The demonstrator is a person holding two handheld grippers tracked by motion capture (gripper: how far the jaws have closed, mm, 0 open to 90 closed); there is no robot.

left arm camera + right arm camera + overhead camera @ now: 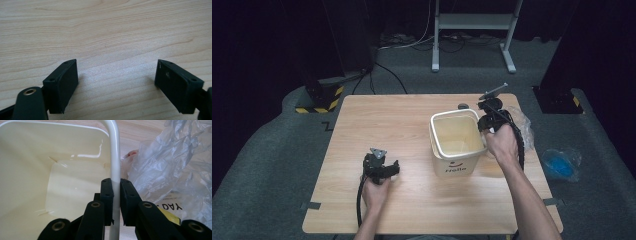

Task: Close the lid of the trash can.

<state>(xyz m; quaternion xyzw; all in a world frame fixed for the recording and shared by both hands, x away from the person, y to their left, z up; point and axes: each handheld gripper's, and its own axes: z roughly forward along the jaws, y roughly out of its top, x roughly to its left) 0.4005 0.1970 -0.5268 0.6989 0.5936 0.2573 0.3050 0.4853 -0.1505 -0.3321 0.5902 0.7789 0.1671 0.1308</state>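
A cream plastic bin (455,142) with a white rim stands upright right of the table's middle. My right gripper (487,126) is shut on its right rim (115,160), one jaw inside the wall and one outside. The bin's inside (57,177) looks bare. My left gripper (388,170) rests low on the wooden table (377,120) to the bin's left, open. In the left gripper view the left gripper (116,80) has bare wood between its pads.
Crumpled clear plastic (522,125) lies just right of the bin, close to my right hand (175,162). A blue item in a clear bag (561,164) lies on the carpet off the table's right edge. A metal stand (472,30) is behind the table.
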